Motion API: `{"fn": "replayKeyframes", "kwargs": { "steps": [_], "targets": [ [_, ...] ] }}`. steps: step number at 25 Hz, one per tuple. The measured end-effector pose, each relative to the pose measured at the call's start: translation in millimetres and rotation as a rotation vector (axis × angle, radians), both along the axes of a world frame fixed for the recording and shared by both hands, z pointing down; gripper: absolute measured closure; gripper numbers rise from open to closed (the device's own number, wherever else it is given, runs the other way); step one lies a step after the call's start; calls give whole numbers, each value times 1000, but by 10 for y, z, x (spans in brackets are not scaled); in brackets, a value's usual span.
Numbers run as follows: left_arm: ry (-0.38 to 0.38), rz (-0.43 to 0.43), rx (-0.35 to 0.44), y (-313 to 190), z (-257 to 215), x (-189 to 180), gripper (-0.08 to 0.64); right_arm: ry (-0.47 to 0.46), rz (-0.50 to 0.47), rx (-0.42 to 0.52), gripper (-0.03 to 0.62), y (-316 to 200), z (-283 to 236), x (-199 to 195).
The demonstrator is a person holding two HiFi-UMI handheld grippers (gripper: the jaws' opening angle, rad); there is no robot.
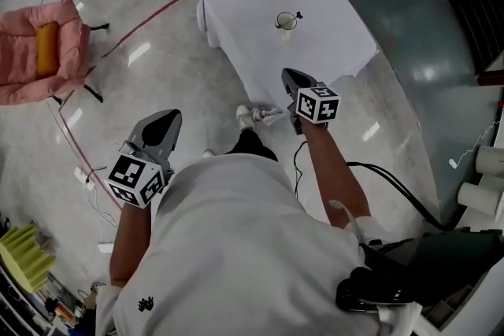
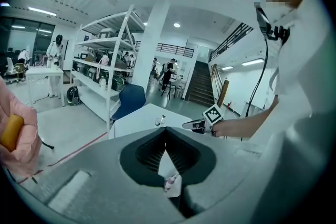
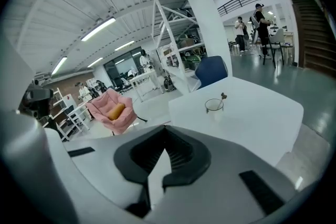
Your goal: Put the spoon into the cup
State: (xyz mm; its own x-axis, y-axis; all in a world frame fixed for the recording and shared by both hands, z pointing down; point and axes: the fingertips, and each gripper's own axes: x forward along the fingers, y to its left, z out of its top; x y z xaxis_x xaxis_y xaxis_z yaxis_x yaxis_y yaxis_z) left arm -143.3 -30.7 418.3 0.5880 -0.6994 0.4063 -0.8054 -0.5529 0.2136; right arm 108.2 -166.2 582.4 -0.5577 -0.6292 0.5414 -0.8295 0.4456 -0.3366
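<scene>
On the white table (image 1: 331, 20), well in from its edges, the cup (image 1: 287, 21) seemingly holds the spoon (image 1: 298, 14). The left gripper (image 1: 173, 116) and right gripper (image 1: 288, 75), both clenched empty, are best held clear of its near edge.

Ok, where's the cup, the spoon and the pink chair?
cup (image 3: 214, 107): right gripper view, on its clear side wall.
spoon (image 3: 223, 96): right gripper view, on the end sticking out of the cup.
pink chair (image 1: 72, 51): head view, on its pink padding.

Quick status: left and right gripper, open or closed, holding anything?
Left gripper: closed, nothing between its jaws.
Right gripper: closed, empty.
</scene>
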Motion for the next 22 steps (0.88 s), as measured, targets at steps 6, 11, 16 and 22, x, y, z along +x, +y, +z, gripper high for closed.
{"fn": "replayKeyframes", "kwargs": {
  "steps": [6,11,16,22],
  "targets": [
    [35,19,-15,475,61,-193,549,-13,-101,6,584,878,-301,-497],
    [49,40,-26,831,167,-303,549,5,-156,10,584,1520,-369,-761],
    [60,54,-39,1078,237,-326,549,26,-213,27,584,1950,-463,-927],
    [55,81,-63,1277,336,-313,549,15,-252,51,584,2210,-589,-1129]
  ]
}}
